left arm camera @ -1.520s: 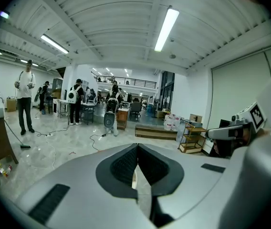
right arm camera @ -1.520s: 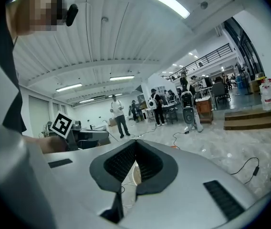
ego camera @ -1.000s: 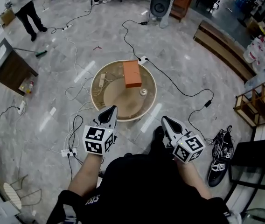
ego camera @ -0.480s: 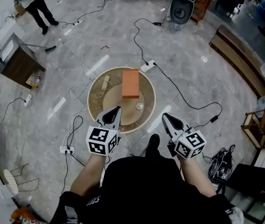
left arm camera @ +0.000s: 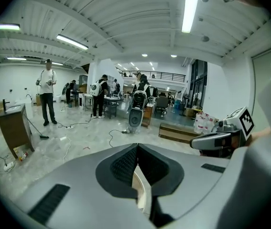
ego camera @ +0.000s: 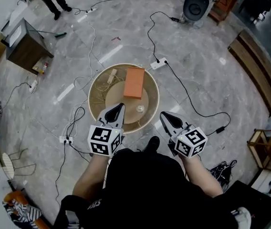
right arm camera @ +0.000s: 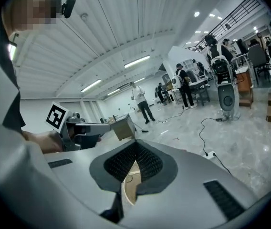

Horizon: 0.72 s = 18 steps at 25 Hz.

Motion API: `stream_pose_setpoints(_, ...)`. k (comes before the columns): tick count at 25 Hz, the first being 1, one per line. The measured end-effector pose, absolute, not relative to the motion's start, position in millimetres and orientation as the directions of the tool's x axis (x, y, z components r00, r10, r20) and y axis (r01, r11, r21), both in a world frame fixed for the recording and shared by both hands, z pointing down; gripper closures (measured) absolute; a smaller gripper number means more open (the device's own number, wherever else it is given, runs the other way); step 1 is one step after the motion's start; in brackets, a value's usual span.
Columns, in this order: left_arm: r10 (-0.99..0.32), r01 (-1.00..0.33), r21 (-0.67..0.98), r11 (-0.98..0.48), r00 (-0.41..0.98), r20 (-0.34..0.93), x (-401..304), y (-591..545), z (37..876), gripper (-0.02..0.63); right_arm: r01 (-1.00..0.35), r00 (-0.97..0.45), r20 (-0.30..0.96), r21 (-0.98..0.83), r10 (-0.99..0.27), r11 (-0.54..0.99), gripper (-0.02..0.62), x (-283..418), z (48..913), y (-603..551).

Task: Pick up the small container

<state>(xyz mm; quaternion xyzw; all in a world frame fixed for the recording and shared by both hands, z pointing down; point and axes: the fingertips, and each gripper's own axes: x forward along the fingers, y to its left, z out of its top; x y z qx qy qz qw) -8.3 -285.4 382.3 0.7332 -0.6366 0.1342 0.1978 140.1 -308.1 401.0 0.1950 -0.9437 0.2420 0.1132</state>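
Note:
The small container (ego camera: 140, 109), a pale round pot, stands on the near part of a round wooden table (ego camera: 147, 80). An orange-brown box (ego camera: 134, 82) lies behind it. My left gripper (ego camera: 120, 106) is shut and empty, its tip over the table's near rim just left of the container. My right gripper (ego camera: 162, 114) is shut with nothing in it, just off the rim to the container's right. In the left gripper view the left gripper (left arm camera: 137, 146) has its pads together, and the right gripper (left arm camera: 219, 140) shows alongside. The right gripper (right arm camera: 136, 142) looks the same in its own view.
Cables and a power strip (ego camera: 157, 63) trail over the marble floor around the table. A speaker (ego camera: 196, 5) stands far back, a dark wooden cabinet (ego camera: 26, 46) far left, a low bench (ego camera: 255, 68) at right. The person's shoe (ego camera: 151, 144) is near the table's edge.
The person and both grippers have come closer to the round table. The left tip now overlaps its near rim. Both pairs of jaws stayed together.

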Motion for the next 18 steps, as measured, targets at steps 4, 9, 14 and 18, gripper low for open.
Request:
stream_pose_setpoints(4, -0.889, -0.990, 0.124, -0.065, 0.114, 0.444, -27, -274, 386, 0.594, -0.377, -0.913, 0.314, -0.398, -0.262, 0.836, 0.581, 117, 400, -304)
stream_pose_setpoints(9, -0.907, -0.994, 0.105, -0.024, 0.066, 0.417, -56, -238, 390, 0.592, -0.342, -0.917, 0.334, -0.374, -0.219, 0.862, 0.581, 83, 397, -275)
stream_pose_setpoints(14, -0.904, -0.995, 0.096, 0.005, 0.036, 0.426, -69, -210, 412, 0.592, -0.327, -0.918, 0.348, -0.391, -0.191, 0.860, 0.581, 58, 401, -251)
stream_pose_setpoints(18, -0.899, -0.990, 0.135, 0.043, 0.021, 0.438, -68, -206, 426, 0.592, -0.294, -0.914, 0.383, -0.402, -0.132, 0.867, 0.581, 51, 416, -252)
